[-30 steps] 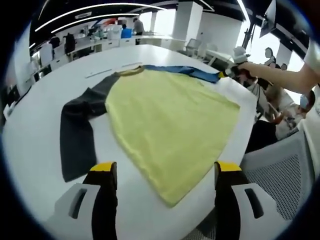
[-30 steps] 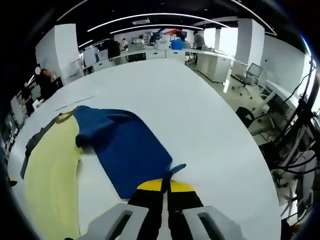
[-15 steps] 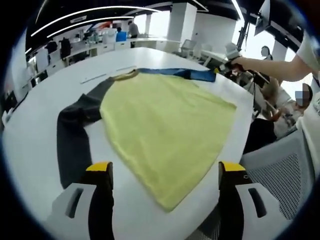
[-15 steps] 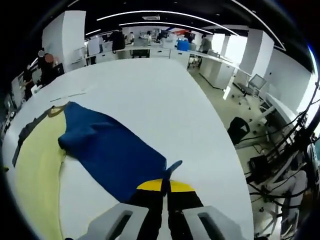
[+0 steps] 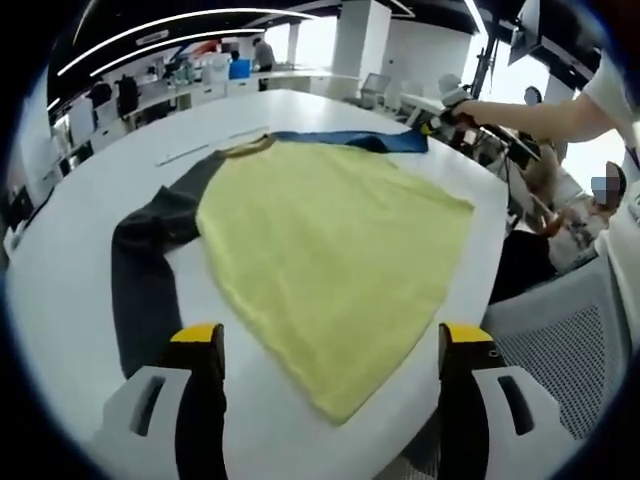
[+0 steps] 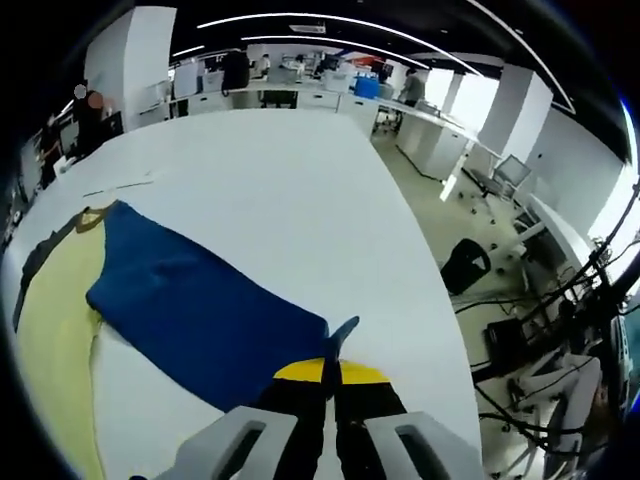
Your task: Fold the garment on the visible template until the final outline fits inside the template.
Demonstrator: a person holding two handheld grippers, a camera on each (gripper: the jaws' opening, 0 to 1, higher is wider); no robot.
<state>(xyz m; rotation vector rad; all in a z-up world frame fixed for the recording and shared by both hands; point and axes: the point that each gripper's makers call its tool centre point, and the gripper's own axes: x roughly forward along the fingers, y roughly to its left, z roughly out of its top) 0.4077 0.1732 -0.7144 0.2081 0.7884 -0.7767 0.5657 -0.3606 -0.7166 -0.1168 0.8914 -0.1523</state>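
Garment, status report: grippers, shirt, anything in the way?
Right gripper shut on blue sleeve. Left gripper open, above yellow body. Dark sleeve flat, unfolded. Table unobstructed.

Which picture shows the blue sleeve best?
The right gripper view: the blue sleeve lies big and close, its end pinched in the shut tongs. The left gripper view shows it as a thin far strip.

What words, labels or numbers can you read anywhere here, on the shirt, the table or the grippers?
None can be read.
The yellow shirt, its blue sleeve and dark sleeve carry no print.
The white table is bare of markings.
Anything in the office behind is too small and blurred.
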